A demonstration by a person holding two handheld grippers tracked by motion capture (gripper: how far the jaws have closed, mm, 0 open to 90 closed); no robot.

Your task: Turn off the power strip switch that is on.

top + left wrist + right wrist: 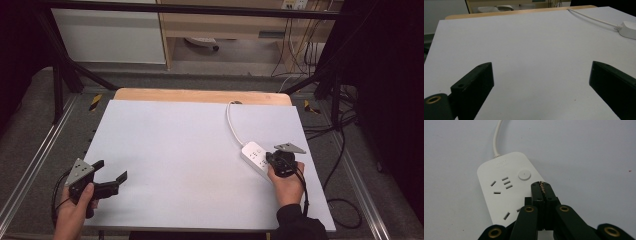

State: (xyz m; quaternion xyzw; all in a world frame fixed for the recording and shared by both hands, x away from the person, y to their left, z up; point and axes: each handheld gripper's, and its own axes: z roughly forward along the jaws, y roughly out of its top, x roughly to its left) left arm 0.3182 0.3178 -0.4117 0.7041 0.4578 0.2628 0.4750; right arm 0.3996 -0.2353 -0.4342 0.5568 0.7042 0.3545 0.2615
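At the left edge of the bench [165, 150] we hold the left claw [111, 176] with its jaws spread wide, gripping nothing and hovering over bare white surface; in the left gripper view the same left claw [541, 85] looks across the empty sheet toward the power strip [629, 29] far off at the right. We judge this hand to be idle, waiting well apart from the work. Moving right, the white cord [232, 122] runs from the far edge of the bench down to the power strip [256, 156], which lies flat on the right half of the sheet. Over its near end we hold the right claw [278, 161]; in the right gripper view the right claw [542, 185] has its jaws pressed together with nothing between them, the tips just beside the round button [524, 174] on the power strip [504, 187]. Whether the tips touch the casing we cannot tell. All sockets we can see are empty and no plug lies on the bench. We judge the work to be at an early point: the clenched tip is lined up close to the button, the press itself seems not yet made, and it must shift slightly toward the button before bearing down.
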